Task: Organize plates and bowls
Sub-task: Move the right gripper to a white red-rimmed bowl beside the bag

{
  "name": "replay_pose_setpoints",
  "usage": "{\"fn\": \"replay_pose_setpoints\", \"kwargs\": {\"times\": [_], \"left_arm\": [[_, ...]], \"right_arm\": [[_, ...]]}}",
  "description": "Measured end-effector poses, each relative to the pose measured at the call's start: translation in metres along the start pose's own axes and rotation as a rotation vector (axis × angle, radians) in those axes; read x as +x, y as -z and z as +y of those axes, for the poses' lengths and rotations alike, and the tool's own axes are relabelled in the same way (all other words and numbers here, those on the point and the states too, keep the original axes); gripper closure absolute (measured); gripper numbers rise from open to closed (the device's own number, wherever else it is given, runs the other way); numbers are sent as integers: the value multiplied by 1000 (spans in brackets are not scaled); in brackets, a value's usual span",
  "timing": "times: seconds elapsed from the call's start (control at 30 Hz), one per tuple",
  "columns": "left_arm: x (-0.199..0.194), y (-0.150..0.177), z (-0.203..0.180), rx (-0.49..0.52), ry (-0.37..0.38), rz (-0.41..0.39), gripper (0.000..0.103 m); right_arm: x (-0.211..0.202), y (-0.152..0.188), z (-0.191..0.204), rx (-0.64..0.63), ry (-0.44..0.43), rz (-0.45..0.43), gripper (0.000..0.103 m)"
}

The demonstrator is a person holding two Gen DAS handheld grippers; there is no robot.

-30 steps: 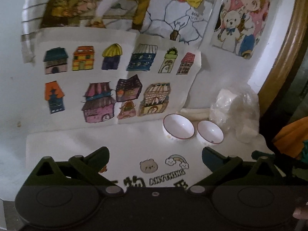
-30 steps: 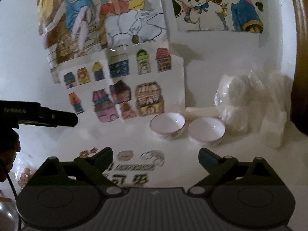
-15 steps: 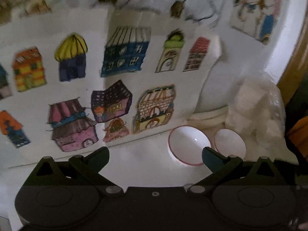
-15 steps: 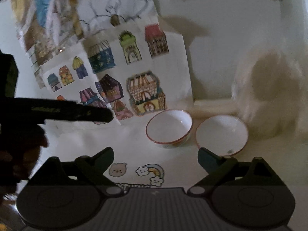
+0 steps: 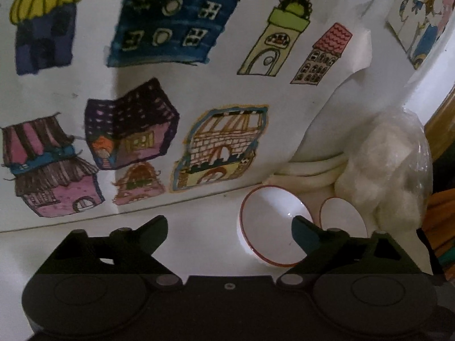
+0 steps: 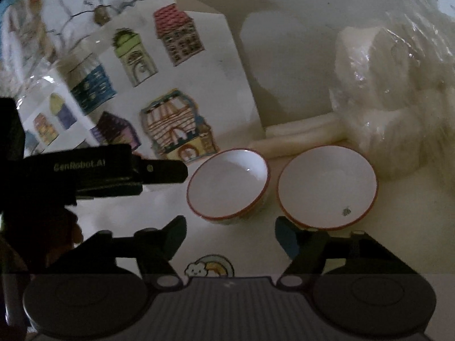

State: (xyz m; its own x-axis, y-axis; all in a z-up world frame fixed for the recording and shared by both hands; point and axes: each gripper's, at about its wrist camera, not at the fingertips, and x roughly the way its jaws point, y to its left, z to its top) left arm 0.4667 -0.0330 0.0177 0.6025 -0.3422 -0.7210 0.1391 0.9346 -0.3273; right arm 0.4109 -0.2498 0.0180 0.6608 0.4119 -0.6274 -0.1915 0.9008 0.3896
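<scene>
My left gripper point(image 5: 229, 226) and right gripper point(image 6: 230, 230) stand wide, empty, facing two red-rimmed bowls point(image 6: 227, 183) side by side.

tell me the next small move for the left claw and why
Probably ease the left claw forward and a little right so its jaws straddle the near rim of the left bowl. It is open and empty, only its right finger overlaps that bowl, and the right bowl sits beside it, unstacked.

1. "GenRobot.AI" in pale letters runs along the black body of the left gripper point(image 6: 159, 172), seen from the right wrist view
2. No other text is readable
</scene>
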Motion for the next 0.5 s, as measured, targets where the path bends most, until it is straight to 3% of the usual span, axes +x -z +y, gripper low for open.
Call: {"fn": "replay_pose_setpoints", "kwargs": {"times": [0.23, 0.4, 0.5], "left_arm": [[17, -1, -5, -2, 20, 28, 35], [29, -1, -8, -13, 40, 52, 59], [35, 0, -9, -14, 41, 62, 66]], "right_arm": [[17, -4, -1, 37, 40, 12, 44], [21, -8, 2, 46, 50, -2, 51], [22, -11, 3, 58, 53, -6, 55]]}}
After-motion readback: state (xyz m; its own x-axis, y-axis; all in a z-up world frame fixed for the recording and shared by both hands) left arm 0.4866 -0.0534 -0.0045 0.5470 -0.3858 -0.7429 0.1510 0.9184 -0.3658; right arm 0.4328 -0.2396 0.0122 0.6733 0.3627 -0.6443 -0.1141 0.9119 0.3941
